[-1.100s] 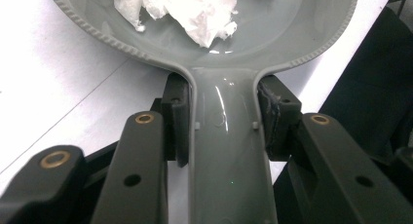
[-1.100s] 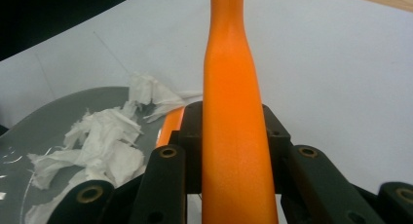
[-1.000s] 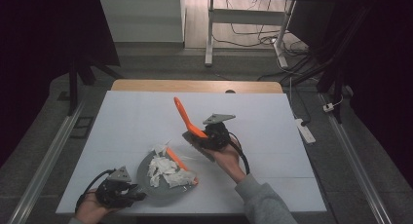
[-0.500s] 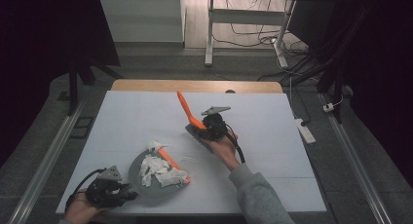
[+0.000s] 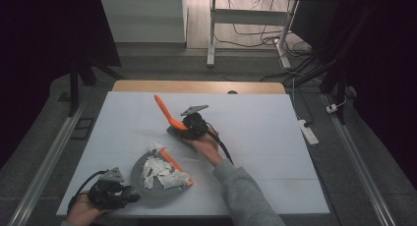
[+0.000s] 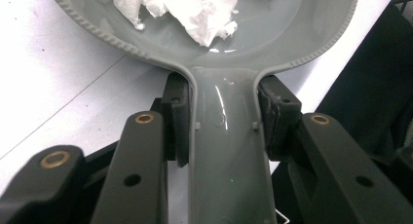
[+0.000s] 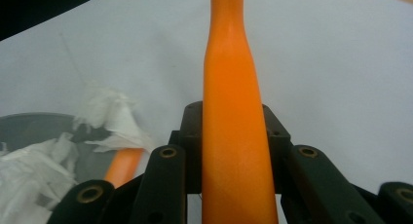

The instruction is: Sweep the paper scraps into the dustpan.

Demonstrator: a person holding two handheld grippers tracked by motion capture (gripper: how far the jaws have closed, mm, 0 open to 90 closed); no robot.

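Beyond the grippers, a white-topped table [image 5: 275,137] with a wooden far edge stands on grey floor [image 5: 147,64]. A white desk frame [image 5: 212,34], tangled cables [image 5: 275,24] and dark surroundings lie behind.

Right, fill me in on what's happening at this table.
A person works two handheld grippers over a white table. The left gripper is shut on the handle of a grey dustpan that holds crumpled white paper, with an orange brush resting across the pan. The right gripper is shut on an orange handle, lifted and tilted above the middle of the table, apart from the pan.
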